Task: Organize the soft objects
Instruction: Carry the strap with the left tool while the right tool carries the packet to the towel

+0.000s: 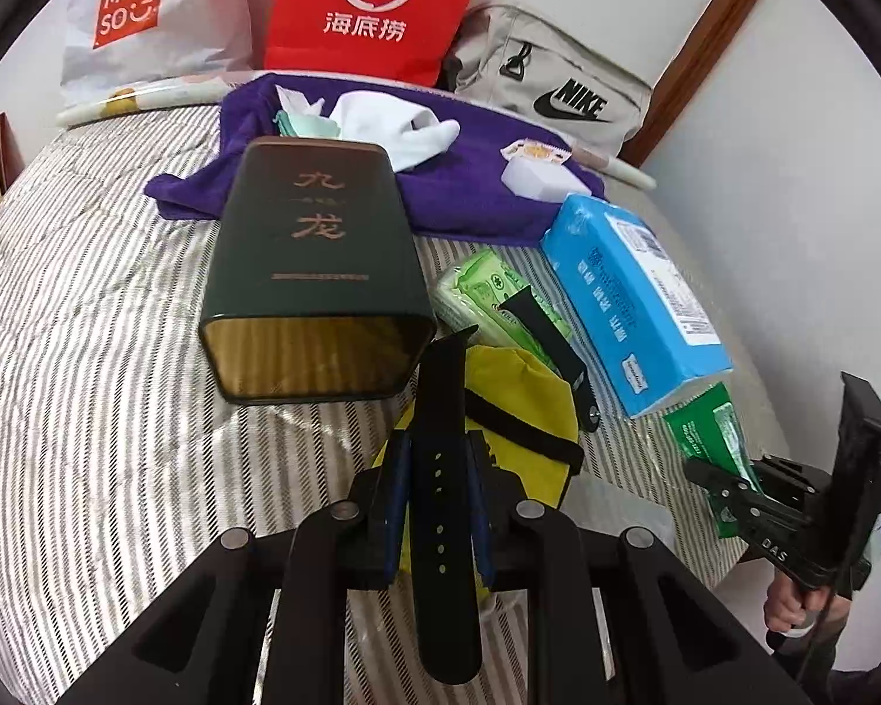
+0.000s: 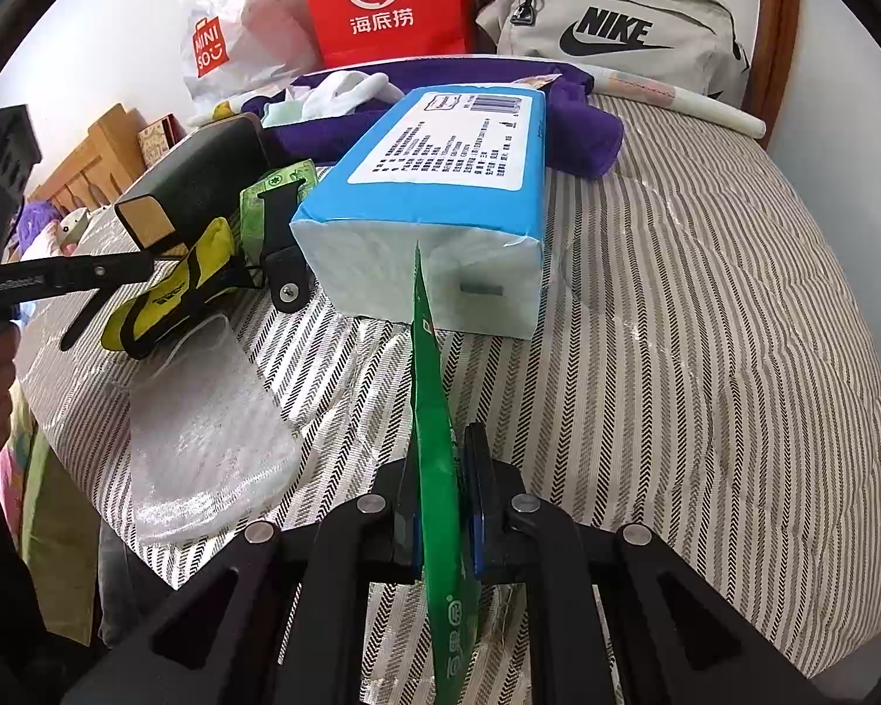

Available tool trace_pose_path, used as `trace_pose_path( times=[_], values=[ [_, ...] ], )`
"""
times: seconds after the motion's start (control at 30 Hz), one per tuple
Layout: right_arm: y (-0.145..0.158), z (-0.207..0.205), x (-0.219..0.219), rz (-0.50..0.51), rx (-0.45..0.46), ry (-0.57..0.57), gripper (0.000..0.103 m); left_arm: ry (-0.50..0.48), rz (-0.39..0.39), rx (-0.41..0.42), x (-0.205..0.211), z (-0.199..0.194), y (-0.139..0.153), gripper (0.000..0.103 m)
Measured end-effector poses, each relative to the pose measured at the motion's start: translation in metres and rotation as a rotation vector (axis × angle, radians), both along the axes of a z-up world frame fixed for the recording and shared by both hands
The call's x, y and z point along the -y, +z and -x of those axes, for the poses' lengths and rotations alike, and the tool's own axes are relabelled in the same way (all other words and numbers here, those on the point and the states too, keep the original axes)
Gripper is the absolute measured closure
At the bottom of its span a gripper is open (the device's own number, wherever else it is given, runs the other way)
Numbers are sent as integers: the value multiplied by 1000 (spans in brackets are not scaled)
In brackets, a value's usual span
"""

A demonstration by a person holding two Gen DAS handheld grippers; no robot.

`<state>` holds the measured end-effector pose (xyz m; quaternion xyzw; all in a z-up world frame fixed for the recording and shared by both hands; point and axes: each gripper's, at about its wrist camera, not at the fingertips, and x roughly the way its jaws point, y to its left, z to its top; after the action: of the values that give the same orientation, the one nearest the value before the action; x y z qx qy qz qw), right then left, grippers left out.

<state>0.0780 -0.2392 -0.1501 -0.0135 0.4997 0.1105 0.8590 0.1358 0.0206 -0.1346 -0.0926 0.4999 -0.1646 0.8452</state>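
Striped quilted bed [image 1: 88, 352], cluttered; both tools loaded.

Left tool [image 1: 437, 505] clamps a black perforated strap [image 1: 440, 411], long axis running up-frame over the yellow pouch [image 1: 517, 411], open dark tin [image 1: 311, 270] just upper left. Right tool [image 2: 443, 505] pinches a thin green packet [image 2: 434, 411] edge-on, glossy blue tissue pack [image 2: 440, 176] ahead.

tin [image 1: 311, 270]: centre of bed [image 1: 88, 352], on its side
towel [image 1: 458, 188]: 12 o'clock of tin
tissue pack [image 1: 628, 299]: 3 o'clock of tin
pouch [image 1: 517, 429]: 5 o'clock of tin
bags [image 1: 370, 6]: behind towel
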Motion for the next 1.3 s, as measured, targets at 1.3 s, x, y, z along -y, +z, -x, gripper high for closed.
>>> trace_pose_path(
  times=[1.3],
  values=[
    [88,-20,-13,-41,166,44,94,88,56,145,-38,15,62,86]
  ],
)
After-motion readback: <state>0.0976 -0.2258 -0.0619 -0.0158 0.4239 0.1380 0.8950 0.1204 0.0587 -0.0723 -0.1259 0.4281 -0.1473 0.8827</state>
